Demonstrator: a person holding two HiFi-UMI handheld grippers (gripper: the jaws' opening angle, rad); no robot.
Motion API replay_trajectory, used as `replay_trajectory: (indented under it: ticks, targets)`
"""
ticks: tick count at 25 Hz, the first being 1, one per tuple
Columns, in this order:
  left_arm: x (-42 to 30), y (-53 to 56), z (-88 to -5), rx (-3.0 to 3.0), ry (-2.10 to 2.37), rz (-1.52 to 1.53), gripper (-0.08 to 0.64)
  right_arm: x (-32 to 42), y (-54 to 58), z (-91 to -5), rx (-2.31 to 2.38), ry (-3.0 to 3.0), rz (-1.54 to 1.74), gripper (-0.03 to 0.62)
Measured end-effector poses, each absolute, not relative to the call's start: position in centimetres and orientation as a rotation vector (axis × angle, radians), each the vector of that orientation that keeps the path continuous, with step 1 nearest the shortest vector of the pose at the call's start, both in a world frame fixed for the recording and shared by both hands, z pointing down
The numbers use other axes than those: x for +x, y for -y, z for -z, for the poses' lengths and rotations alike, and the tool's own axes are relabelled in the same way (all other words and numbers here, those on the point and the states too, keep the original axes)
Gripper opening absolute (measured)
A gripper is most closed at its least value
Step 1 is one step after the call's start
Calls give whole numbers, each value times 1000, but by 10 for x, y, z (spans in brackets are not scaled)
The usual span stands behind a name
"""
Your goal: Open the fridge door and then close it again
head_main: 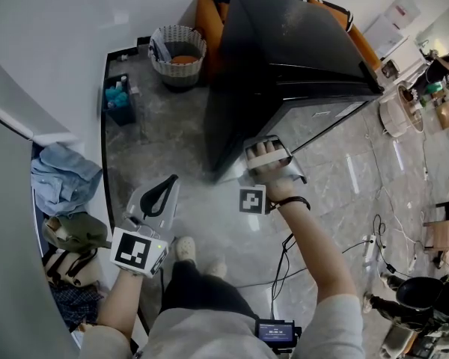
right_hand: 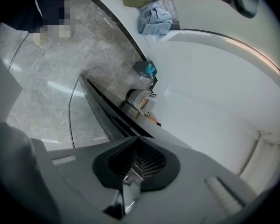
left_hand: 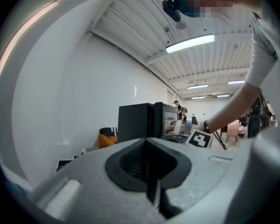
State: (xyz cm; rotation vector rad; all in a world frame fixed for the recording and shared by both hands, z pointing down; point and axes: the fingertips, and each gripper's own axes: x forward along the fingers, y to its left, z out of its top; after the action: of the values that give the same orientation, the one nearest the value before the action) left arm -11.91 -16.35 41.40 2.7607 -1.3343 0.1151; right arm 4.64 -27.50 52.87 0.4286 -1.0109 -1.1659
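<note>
A small black fridge [head_main: 284, 43] stands on the grey floor, its glossy door [head_main: 322, 118] facing right in the head view. My right gripper [head_main: 265, 148] is at the door's near corner. In the right gripper view its jaws [right_hand: 130, 183] are shut on the door's thin edge, and the glass panel [right_hand: 91, 120] runs away from them. I cannot tell if the door is ajar. My left gripper [head_main: 167, 187] hangs over bare floor to the fridge's left, touching nothing. Its jaws [left_hand: 151, 174] are shut and empty, and the fridge [left_hand: 135, 120] shows beyond them.
A woven basket [head_main: 178, 51] and a dark box of blue bottles [head_main: 118, 96] stand by the wall left of the fridge. Clothes [head_main: 63, 178] lie at the far left. Cables [head_main: 363, 245] trail over the floor at right. An orange seat [head_main: 208, 17] sits behind the fridge.
</note>
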Motion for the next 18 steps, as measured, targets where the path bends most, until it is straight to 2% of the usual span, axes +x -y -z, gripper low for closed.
replay_trajectory:
  ticks: [18]
  targets:
    - [-127,188,-418,2747,1343,-118,2,37,313,-528,450,1005,1127,-5]
